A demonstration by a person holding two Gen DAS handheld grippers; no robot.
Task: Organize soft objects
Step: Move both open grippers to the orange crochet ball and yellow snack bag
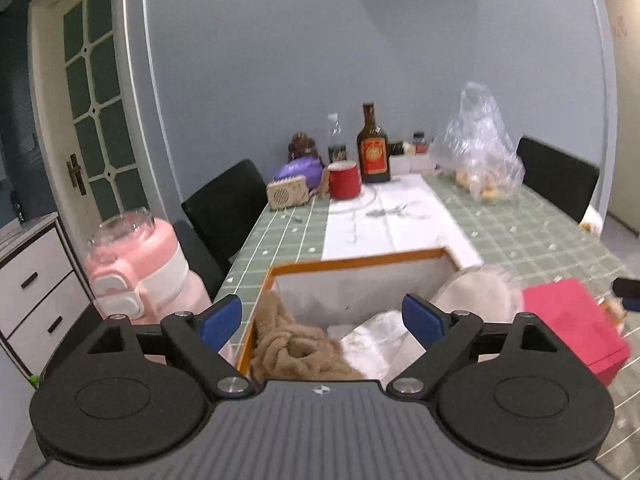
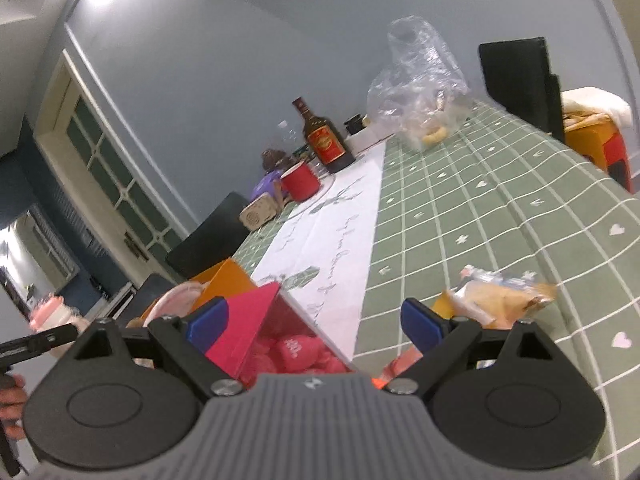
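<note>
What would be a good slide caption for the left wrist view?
Open left gripper above an orange-rimmed box holding a tan knitted item, pink box beside it.

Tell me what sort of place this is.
Most likely a home dining room: a table under a green checked tablecloth, black chairs pulled up to it, and a brown bottle beside a red mug.

red label on brown bottle (image 1: 373, 148) blurred, script on white runner (image 2: 340, 240) unreadable

My left gripper (image 1: 322, 322) and right gripper (image 2: 316, 322) are showing blue finger pads, black linkages, silver screws, ribbed grey bodies
</note>
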